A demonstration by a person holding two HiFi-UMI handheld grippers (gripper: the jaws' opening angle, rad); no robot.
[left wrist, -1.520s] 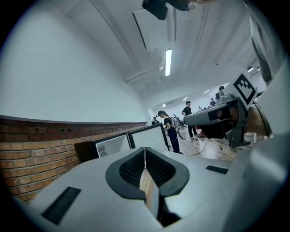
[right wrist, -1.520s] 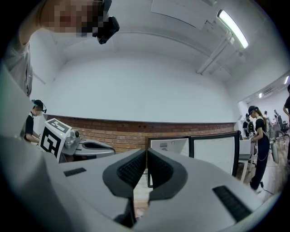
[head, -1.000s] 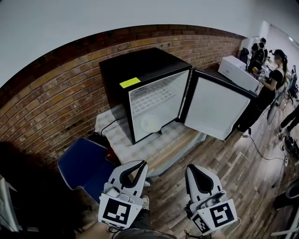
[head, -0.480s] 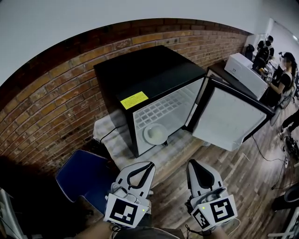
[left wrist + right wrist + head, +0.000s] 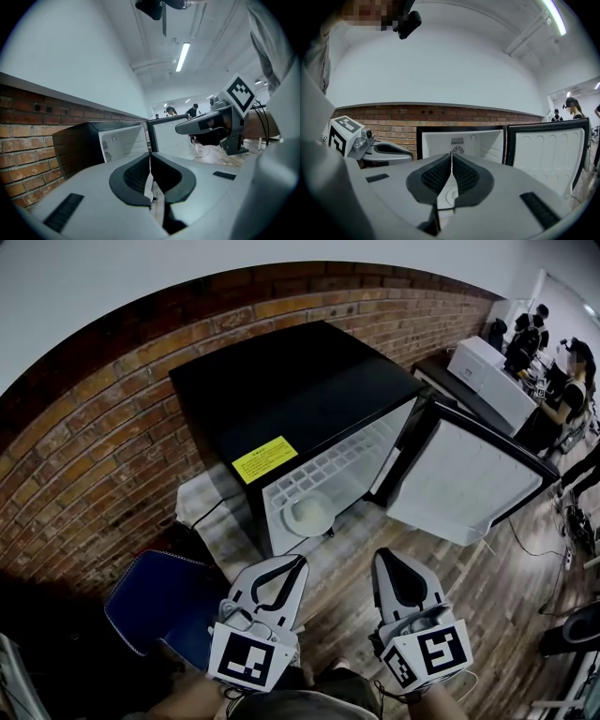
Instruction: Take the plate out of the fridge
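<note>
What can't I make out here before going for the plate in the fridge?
Head view: the plate is too small to tell if anything lies on it; print on the yellow sticker is unreadable.
Right gripper view: the shut right gripper hides most of the floor of the fridge.
Left gripper view: the shut left gripper hides the fridge's lower inside; no plate shows.

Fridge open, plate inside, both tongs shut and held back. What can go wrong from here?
1. The left tongs and right tongs are both shut; reaching in like that would likely shove the plate deeper.
2. The plate lies flat and low in the fridge, so only its thin rim offers a grip; it may slip.
3. The open door stands right of the path; the right tongs might knock it.
</note>
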